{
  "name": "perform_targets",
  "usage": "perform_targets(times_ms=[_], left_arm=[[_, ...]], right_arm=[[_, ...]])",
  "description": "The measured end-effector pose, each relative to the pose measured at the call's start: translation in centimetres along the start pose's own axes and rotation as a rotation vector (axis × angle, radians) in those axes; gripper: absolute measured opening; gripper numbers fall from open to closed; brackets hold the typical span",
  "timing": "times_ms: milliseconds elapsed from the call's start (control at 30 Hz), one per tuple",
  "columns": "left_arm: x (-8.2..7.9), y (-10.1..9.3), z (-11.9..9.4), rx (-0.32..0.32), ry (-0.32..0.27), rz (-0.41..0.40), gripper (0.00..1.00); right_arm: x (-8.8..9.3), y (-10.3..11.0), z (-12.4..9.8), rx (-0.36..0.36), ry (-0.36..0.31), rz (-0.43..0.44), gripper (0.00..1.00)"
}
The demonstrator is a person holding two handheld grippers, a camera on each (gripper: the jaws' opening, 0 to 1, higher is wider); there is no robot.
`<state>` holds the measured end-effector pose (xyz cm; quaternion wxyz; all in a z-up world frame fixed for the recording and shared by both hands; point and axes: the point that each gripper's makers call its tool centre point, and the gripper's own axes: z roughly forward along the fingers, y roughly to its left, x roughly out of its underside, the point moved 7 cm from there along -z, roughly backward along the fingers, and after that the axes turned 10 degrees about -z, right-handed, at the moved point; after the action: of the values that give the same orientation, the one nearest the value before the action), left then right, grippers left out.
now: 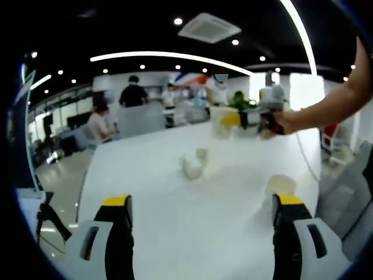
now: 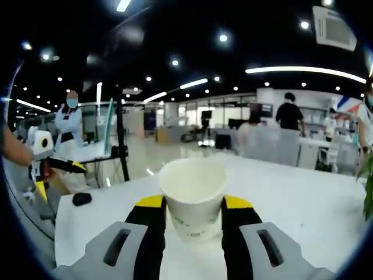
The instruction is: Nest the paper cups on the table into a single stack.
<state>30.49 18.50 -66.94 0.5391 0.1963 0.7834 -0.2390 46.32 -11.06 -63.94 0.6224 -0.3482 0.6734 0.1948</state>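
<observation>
Right gripper is clamped on 1 upright paper cup. Left gripper is held wide open; tipped cups are seen at 12 o'clock on the table.

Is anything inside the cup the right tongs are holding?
The paper cup looks empty near its rim; its bottom is hidden by its own wall. The right tongs grip its sides.
</observation>
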Motion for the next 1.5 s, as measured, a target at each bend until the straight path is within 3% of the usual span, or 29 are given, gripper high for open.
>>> perform_targets(times_ms=[667, 833, 967, 1133, 1500], left_arm=[[0.0, -0.4, -1.1, -0.001, -0.001, 0.0, 0.98], [0.3, -0.3, -1.4, -0.02, 0.021, -0.009, 0.98], [1.1, 0.4, -1.7, -0.081, 0.075, -0.064, 0.98], [1.1, 0.0, -1.9, -0.063, 0.048, -0.053, 0.98], [1.1, -0.5, -1.7, -0.03, 0.05, -0.021, 0.98]], right_arm=[[-0.6, 2.3, -2.3, -0.034, -0.009, -0.003, 0.34], [-1.1, 2.8, -2.8, -0.036, -0.017, -0.002, 0.34], [-1.3, 3.5, -3.3, -0.046, -0.022, -0.013, 0.34], [-1.2, 4.3, -4.2, -0.065, -0.014, -0.016, 0.34], [-1.7, 5.2, -5.8, -0.079, -0.023, 0.003, 0.34]])
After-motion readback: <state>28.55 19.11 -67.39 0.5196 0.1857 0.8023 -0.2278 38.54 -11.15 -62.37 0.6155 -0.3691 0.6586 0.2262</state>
